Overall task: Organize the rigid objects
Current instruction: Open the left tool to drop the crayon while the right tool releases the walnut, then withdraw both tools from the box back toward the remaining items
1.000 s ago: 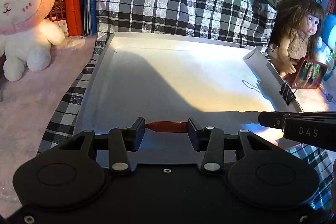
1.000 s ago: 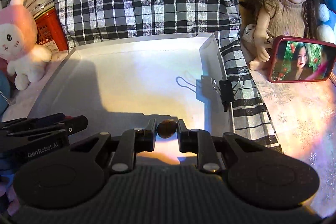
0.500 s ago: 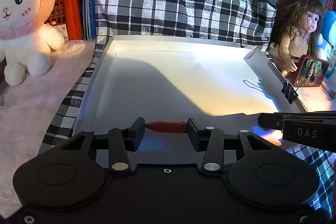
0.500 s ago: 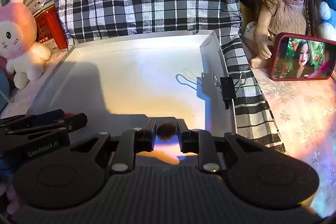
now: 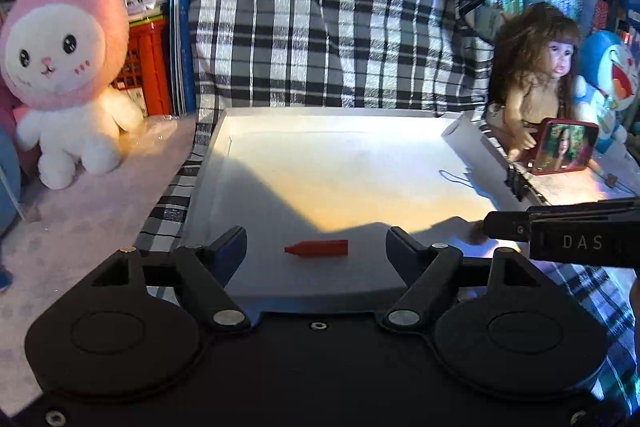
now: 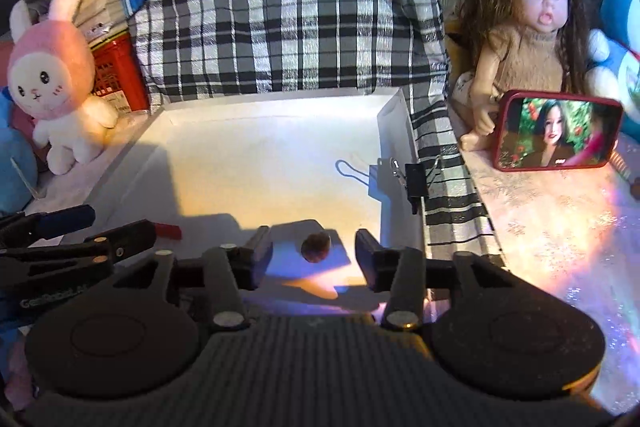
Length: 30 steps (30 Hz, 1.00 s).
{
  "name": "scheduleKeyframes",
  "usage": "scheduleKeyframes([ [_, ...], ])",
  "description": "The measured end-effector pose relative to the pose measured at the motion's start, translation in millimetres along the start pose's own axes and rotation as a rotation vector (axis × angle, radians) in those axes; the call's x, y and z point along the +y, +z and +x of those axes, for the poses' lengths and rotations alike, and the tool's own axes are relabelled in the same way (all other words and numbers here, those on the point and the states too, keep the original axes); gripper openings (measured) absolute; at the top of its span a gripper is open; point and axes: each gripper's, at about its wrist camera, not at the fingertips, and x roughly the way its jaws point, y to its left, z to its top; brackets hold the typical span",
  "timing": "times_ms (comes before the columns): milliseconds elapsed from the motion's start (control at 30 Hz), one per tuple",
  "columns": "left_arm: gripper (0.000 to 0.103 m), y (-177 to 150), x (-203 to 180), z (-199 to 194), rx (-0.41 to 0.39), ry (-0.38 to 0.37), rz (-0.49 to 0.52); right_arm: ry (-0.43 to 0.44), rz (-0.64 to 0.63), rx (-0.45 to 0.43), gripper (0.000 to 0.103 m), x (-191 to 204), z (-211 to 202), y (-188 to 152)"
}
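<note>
A red crayon (image 5: 317, 249) lies on the floor of the white tray (image 5: 340, 163), near its front edge. My left gripper (image 5: 316, 241) is open with its jaws wide on either side of the crayon, not touching it. A small brown round object (image 6: 316, 247) lies in the tray near its front right. My right gripper (image 6: 314, 251) is open around it without touching. The crayon's end also shows in the right wrist view (image 6: 168, 230), and the brown object shows in the left wrist view (image 5: 476, 233).
A black binder clip (image 6: 416, 179) grips the tray's right wall. A plaid cloth (image 5: 340, 27) lies under and behind the tray. A pink rabbit plush (image 5: 64, 67) sits left; a doll (image 6: 524, 39) and a red phone (image 6: 556, 131) sit right.
Both grippers have opened. The left one let go of the red crayon and the right one let go of the brown object; both now lie in the tray.
</note>
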Motion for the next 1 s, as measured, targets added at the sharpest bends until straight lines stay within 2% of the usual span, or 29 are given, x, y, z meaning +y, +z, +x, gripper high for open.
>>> scheduleKeyframes([
  [167,0.083,-11.7,-3.4,-29.3,-0.028,-0.015,0.018,-0.001,-0.034,-0.049,0.075,2.6,-25.5,-10.0],
  [367,0.086,-33.5,-6.9,-63.7,-0.054,-0.024,0.03,0.013,-0.077,-0.102,0.083,6.0,-55.9,-28.9],
  [600,0.089,-64.6,-10.6,-95.9,-0.082,-0.02,0.012,0.035,-0.107,-0.156,0.087,7.9,-86.4,-58.0],
  [1000,0.09,-116.3,-18.3,-129.7,-0.09,-0.029,0.004,0.035,-0.172,-0.236,0.094,17.3,-123.2,-106.8],
])
